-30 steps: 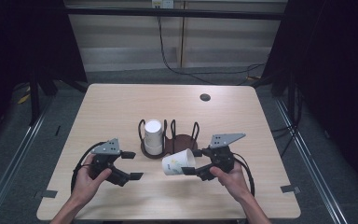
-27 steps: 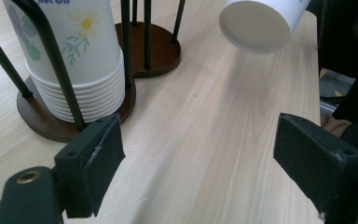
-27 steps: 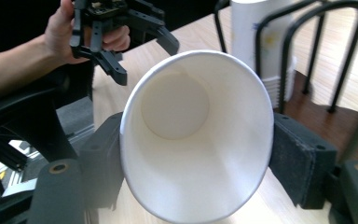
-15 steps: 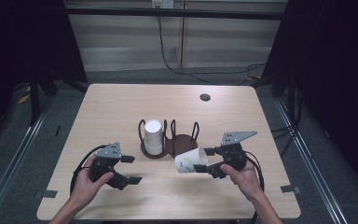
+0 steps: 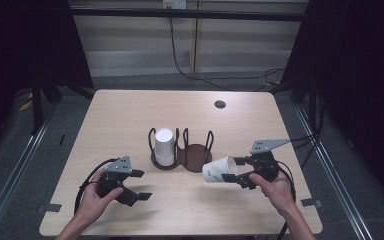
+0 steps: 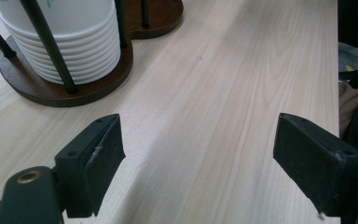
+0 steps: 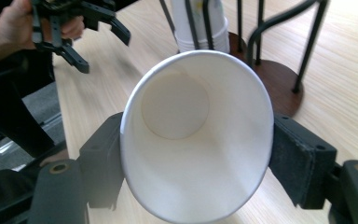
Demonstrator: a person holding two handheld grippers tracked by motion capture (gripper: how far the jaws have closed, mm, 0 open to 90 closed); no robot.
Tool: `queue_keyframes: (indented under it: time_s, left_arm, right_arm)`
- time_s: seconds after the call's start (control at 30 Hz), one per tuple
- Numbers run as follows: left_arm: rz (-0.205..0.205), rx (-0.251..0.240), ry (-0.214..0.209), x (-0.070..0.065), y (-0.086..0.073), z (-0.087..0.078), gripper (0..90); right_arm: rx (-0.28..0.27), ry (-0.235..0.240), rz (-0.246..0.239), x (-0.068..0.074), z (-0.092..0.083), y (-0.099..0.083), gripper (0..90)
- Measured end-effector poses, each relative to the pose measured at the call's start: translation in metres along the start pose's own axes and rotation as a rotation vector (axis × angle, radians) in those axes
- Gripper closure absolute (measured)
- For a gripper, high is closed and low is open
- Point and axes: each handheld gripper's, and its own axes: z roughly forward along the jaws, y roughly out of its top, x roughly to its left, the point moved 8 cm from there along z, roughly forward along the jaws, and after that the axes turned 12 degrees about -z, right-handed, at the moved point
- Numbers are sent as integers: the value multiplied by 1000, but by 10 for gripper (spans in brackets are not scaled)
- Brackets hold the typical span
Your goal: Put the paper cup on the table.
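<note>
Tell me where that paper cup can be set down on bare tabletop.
Free: the wide far half of the table beyond the cup holder, and the near strip between left gripper and right gripper. Crowded: around the holder and its stacked cups.

Stacked cups (image 6: 70, 42) run off the left gripper view's top edge; the paper cup (image 7: 196, 135) hides the table beneath the right gripper's fingers.

One loose paper cup (image 5: 219, 169), one cup stack (image 5: 164, 146), one holder (image 5: 196, 156), two hand-held grippers (image 5: 136, 185).
</note>
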Motion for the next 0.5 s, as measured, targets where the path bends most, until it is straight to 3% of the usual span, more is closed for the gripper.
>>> queue_keyframes:
  time_s: [0.3,0.33,0.5]
  left_arm:
    - [-12,-2,-1,1,-7,-3,161]
    - [-7,-1,6,2,-7,-3,161]
    - [-7,-4,6,3,-7,-3,161]
  right_arm:
    - [45,-43,13,-14,-6,-5,265]
    - [69,-55,14,-17,-8,-5,265]
    - [76,-78,30,-27,-11,-3,263]
